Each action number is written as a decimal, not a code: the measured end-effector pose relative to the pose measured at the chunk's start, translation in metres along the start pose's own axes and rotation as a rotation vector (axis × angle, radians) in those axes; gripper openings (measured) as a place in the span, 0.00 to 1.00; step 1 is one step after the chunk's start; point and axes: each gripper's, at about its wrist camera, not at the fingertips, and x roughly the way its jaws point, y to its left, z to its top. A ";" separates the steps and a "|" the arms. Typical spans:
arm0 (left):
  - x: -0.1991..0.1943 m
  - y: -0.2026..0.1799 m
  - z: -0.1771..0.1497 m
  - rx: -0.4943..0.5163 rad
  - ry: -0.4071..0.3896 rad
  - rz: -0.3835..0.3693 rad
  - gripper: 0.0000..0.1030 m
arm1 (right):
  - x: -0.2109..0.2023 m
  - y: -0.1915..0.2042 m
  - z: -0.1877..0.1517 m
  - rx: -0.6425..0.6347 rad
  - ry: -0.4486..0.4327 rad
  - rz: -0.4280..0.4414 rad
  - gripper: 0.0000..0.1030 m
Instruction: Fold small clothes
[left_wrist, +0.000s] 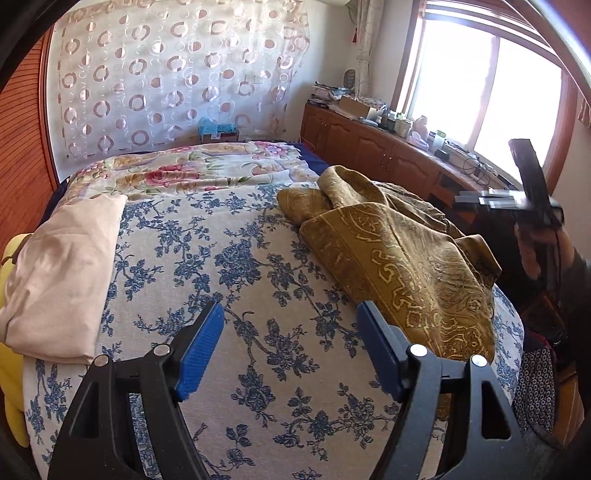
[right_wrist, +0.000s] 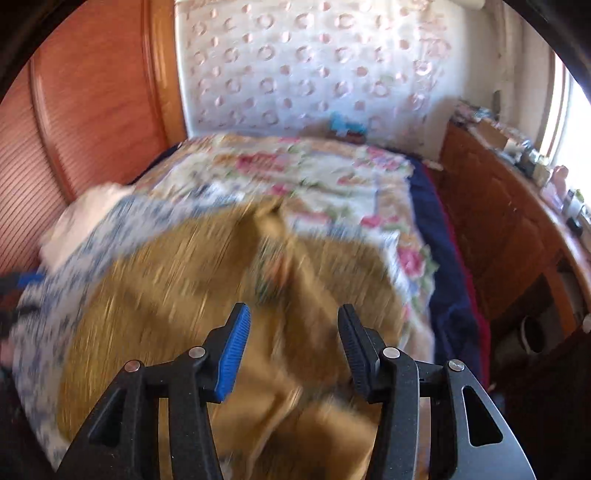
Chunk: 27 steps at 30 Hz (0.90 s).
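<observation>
Motion blur smears the gold patterned garment (right_wrist: 177, 295) in the right wrist view; far cabinet clutter (left_wrist: 369, 107) stays indistinct.

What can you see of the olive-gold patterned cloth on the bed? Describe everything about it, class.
The olive-gold cloth with a pale paisley and scroll border looks like thin woven fabric. It lies crumpled and unfolded, in loose ridges and overlapping flaps, on the right side of the blue-flowered white bedspread, reaching towards the near edge. Nothing grips it. In the right wrist view it is a motion-blurred golden mass.
</observation>
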 end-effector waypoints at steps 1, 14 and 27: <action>0.001 -0.002 0.000 0.002 0.002 -0.003 0.73 | 0.002 0.002 -0.013 0.003 0.018 0.026 0.50; 0.015 -0.021 -0.001 0.034 0.034 -0.021 0.73 | -0.014 -0.003 -0.054 0.023 -0.009 0.105 0.02; 0.021 -0.038 0.010 0.059 0.029 -0.038 0.73 | -0.124 -0.071 -0.084 0.048 -0.046 -0.089 0.02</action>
